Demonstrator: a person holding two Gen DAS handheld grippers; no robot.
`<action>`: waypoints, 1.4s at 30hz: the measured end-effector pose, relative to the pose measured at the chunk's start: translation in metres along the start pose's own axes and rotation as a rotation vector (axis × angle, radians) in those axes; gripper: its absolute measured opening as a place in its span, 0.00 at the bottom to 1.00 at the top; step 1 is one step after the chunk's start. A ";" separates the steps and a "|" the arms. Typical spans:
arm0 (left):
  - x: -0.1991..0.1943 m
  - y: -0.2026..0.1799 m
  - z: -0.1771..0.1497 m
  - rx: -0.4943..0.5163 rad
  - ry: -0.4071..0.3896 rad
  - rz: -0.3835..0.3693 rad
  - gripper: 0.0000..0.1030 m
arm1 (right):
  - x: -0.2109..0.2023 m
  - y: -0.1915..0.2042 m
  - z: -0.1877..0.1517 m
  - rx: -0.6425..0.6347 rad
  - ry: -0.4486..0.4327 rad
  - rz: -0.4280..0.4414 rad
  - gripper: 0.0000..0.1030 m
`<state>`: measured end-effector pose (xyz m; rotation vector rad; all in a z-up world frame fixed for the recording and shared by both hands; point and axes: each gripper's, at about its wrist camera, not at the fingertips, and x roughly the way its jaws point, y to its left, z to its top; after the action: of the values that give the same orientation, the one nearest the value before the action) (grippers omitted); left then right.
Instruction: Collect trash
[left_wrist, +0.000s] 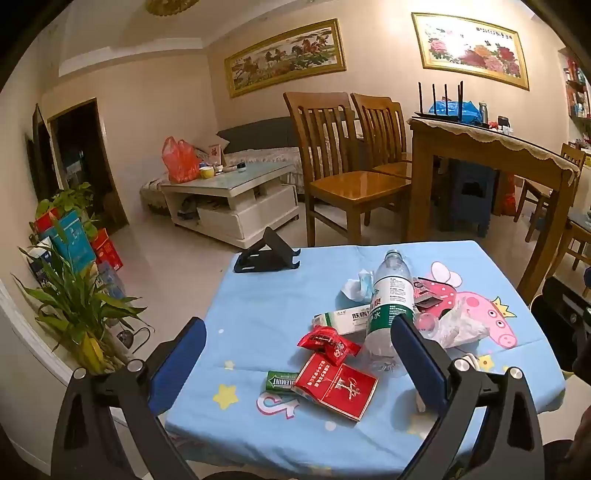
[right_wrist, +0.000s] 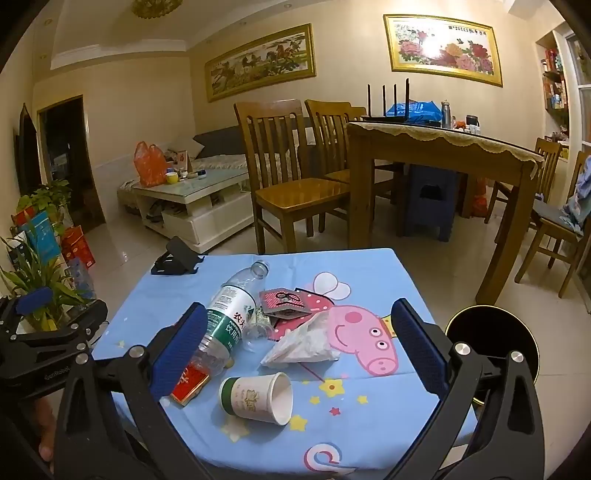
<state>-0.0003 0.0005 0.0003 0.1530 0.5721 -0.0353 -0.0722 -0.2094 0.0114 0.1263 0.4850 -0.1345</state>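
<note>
- Left wrist view: left gripper (left_wrist: 299, 363) fingers spread wide, nothing between them, hovering over near edge of the small table (left_wrist: 258, 302) with blue Peppa Pig cloth.
- Trash sits mid-table, bunched together: one clear water bottle (left_wrist: 389, 306) lying down, green label with Chinese writing, cap end away from camera.
- One white medicine box (left_wrist: 341, 320) touching the bottle's left side; Chinese print, not fully readable.
- One red candy wrapper (left_wrist: 327, 343), one red cigarette pack (left_wrist: 338, 386), one green gum pack (left_wrist: 282, 381) reading "...LEMINT" upside down; gum touches the cigarette pack.
- One crumpled tissue (left_wrist: 356, 286) left of the bottle neck, one clear plastic bag (left_wrist: 460, 325) to its right.
- Gum, candy wrapper, medicine box and tissue show only in this view.
- One black phone stand (left_wrist: 266, 254) at the far left corner.
- Right wrist view: right gripper (right_wrist: 299, 363) fingers also wide apart, holding nothing.
- One paper cup (right_wrist: 258, 397) on its side, mouth to the right, green band; clearly seen only here.
- Same bottle (right_wrist: 229, 314) runs behind the left finger; label shows "农夫" and "饮用".
- One dark red patterned packet (right_wrist: 284, 302) just right of the bottle, plastic bag (right_wrist: 304, 343) below it.
- Cigarette pack (right_wrist: 190, 384) partly hidden by the left finger.
- Round black bin (right_wrist: 491, 343) on the floor just right of the table, only here.
- Left gripper (right_wrist: 48, 332) visible at left edge; its finger spacing is not readable from here.
</note>
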 end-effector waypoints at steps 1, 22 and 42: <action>0.000 0.000 0.000 -0.001 -0.001 0.002 0.94 | 0.000 0.000 0.000 0.002 -0.002 0.000 0.95; 0.005 0.008 -0.007 -0.022 0.026 -0.032 0.94 | 0.001 0.003 -0.003 0.012 0.025 0.004 0.95; 0.006 0.014 -0.006 -0.040 0.037 -0.044 0.94 | 0.008 0.000 -0.003 0.044 0.062 0.016 0.95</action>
<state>0.0031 0.0152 -0.0059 0.1028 0.6130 -0.0637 -0.0668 -0.2094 0.0047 0.1780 0.5433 -0.1256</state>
